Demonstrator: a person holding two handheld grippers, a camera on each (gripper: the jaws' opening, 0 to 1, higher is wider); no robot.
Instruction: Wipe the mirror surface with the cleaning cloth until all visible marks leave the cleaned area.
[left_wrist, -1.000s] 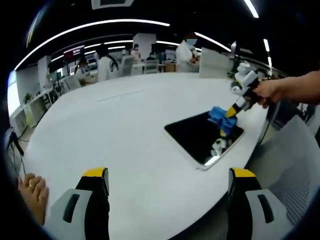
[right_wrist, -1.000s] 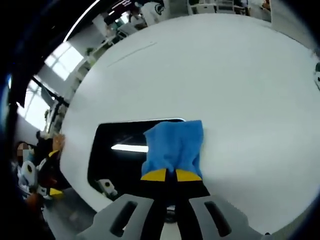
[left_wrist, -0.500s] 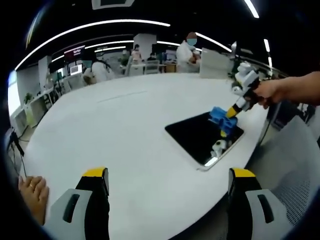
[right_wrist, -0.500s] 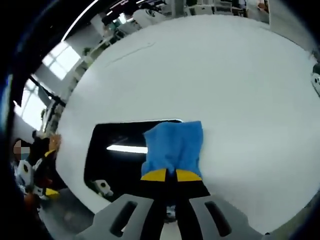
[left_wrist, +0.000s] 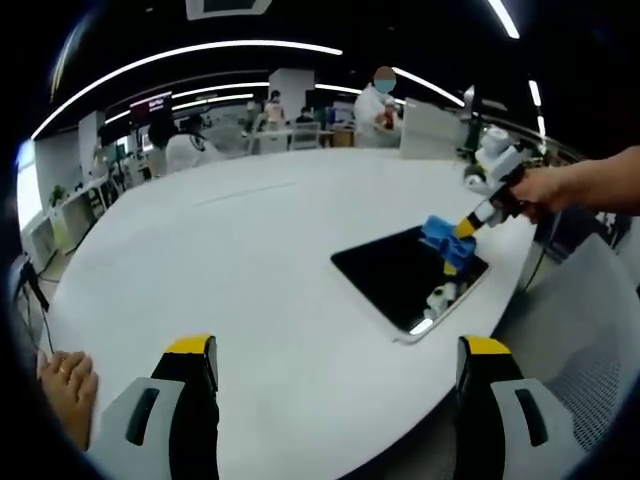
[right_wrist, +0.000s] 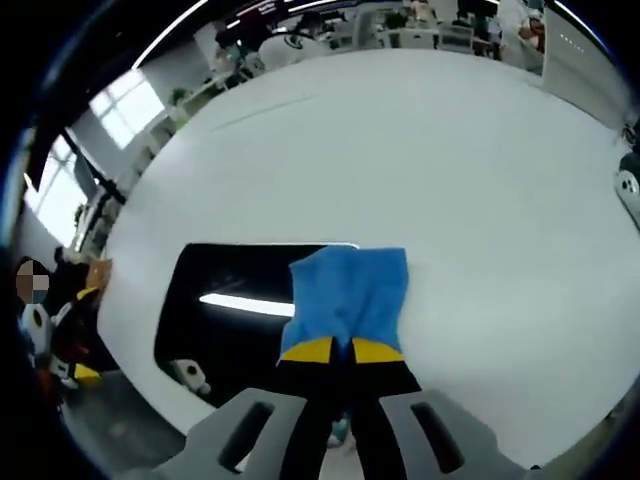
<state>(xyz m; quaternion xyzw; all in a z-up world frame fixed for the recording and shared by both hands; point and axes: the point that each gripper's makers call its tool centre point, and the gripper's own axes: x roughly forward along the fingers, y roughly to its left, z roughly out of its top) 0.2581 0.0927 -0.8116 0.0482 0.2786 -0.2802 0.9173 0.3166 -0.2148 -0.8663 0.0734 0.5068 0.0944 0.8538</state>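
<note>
My right gripper (right_wrist: 342, 350) was clamped on the blue cleaning cloth (right_wrist: 348, 296), yellow-tipped jaws pinched together, the cloth lying over the mirror's (right_wrist: 240, 310) far corner and spilling onto the white table (right_wrist: 430, 160). A ceiling light strip reflected as a bright streak in the dark glass. From the left gripper view, I saw the mirror (left_wrist: 400, 275) flat near the table (left_wrist: 230, 260) edge, cloth (left_wrist: 440, 232) pressed at its far side. My left gripper (left_wrist: 335, 395) hung released, jaws wide apart above the table.
</note>
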